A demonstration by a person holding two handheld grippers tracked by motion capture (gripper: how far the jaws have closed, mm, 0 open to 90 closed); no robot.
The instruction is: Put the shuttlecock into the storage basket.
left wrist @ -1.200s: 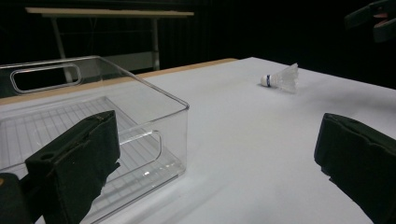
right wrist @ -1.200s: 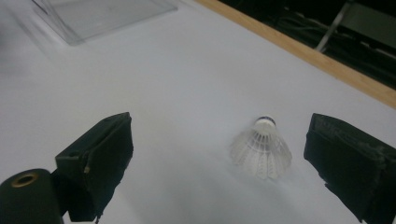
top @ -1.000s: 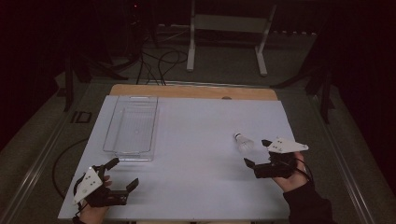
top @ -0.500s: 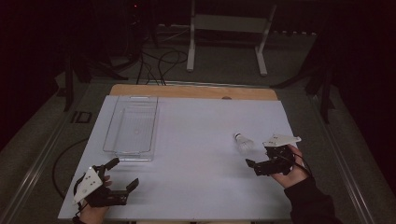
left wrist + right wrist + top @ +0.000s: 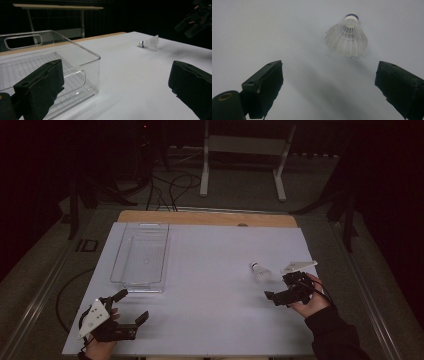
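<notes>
Clear plastic bin sits left on white tabletop; metal stand, cables beyond.

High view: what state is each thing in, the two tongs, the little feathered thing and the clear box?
Left tongs: open, holding nothing, near the table's front edge.
Right tongs: open, holding nothing, just short of the shuttlecock.
Shuttlecock: lying on its side, untouched.
Bin: upright, empty.
</notes>
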